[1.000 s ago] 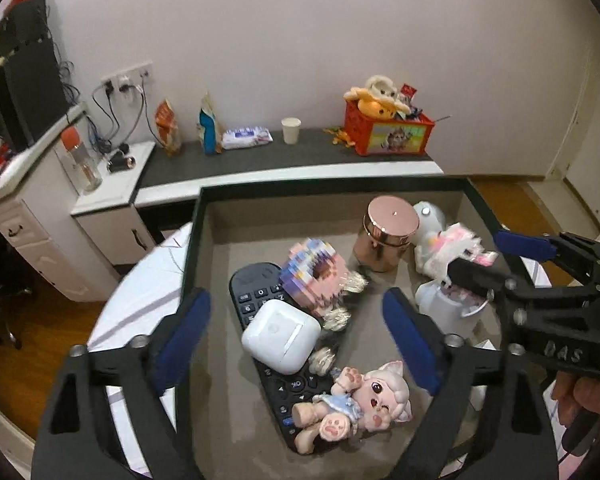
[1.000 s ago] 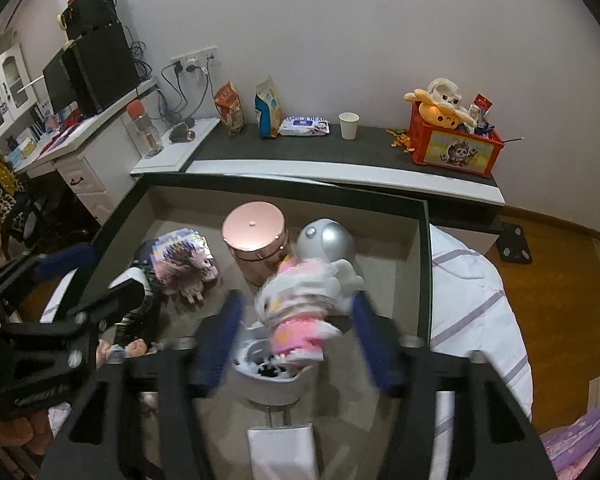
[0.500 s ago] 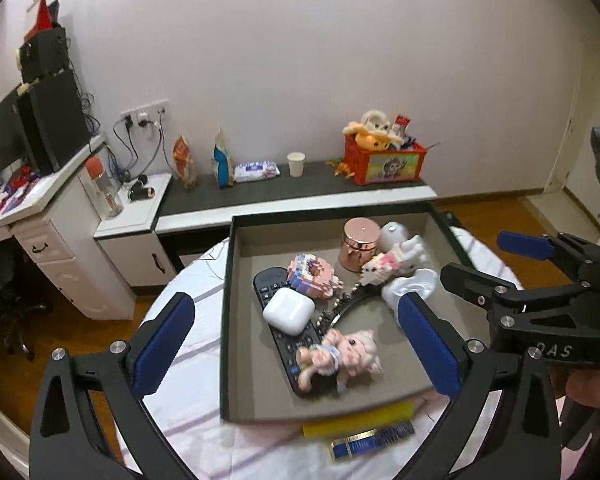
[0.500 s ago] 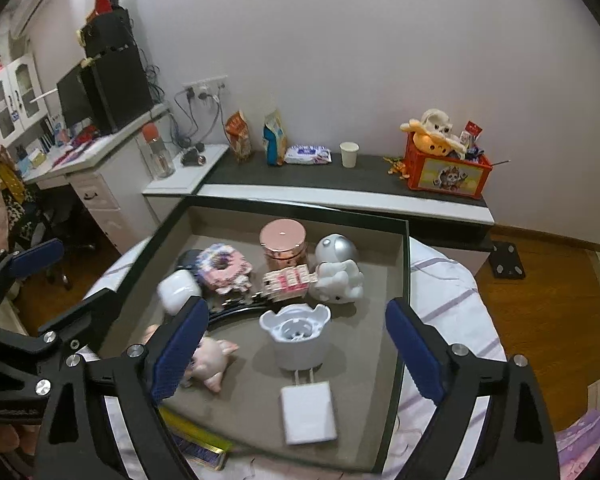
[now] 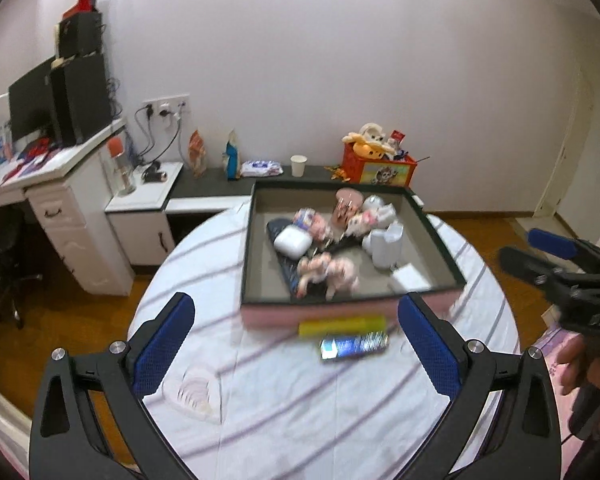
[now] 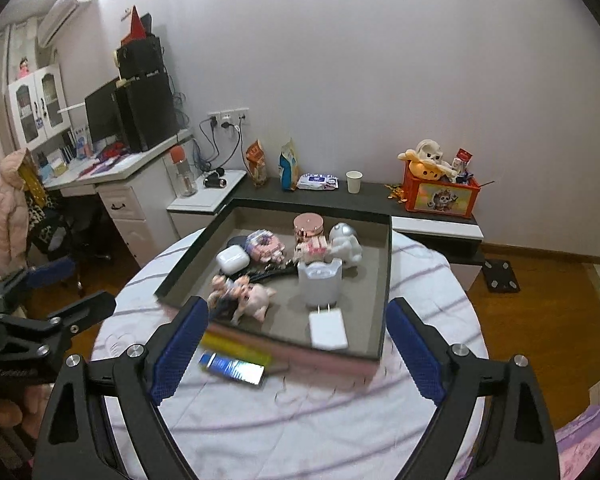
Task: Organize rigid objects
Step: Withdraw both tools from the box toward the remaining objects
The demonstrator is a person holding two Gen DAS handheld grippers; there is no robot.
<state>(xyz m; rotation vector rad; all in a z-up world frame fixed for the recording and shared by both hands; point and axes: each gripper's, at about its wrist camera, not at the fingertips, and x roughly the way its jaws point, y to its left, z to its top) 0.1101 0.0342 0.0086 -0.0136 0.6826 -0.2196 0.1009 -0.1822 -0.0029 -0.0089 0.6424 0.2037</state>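
While both grippers hang out over the near side of the table, neither has anything in it: the left gripper (image 5: 296, 344) has its blue pads spread about as wide as they go, and the right gripper (image 6: 296, 344) is wide apart too, with only striped tablecloth (image 6: 300, 420) showing between the fingers. Just ahead of the left one's tips sit two stragglers outside the box, a yellow bar (image 5: 342, 325) touching the box's near wall and a blue foil packet (image 5: 354, 346) right beside it. Both look light and stiff, and I'd pinch them across the narrow width, since foil is probably slippery end to end. Beyond those is the dark-rimmed box (image 6: 385, 280), and that's where most of the stuff is. Nearest inside is a white charger block (image 6: 327, 327), easy to grab by its flat sides, and a pink figurine (image 6: 240, 298) lying on its side, hard but likely fragile at the limbs, so take the body. Further in are a white cup-shaped holder (image 6: 320, 282), a white earbud case (image 6: 231, 259) resting on a black remote (image 5: 278, 232) (smooth and rounded, could squirt out), and a rose-gold tin (image 6: 309, 226) near the far wall. It's all a bit motion-blurred, so I can't tell the finer details.
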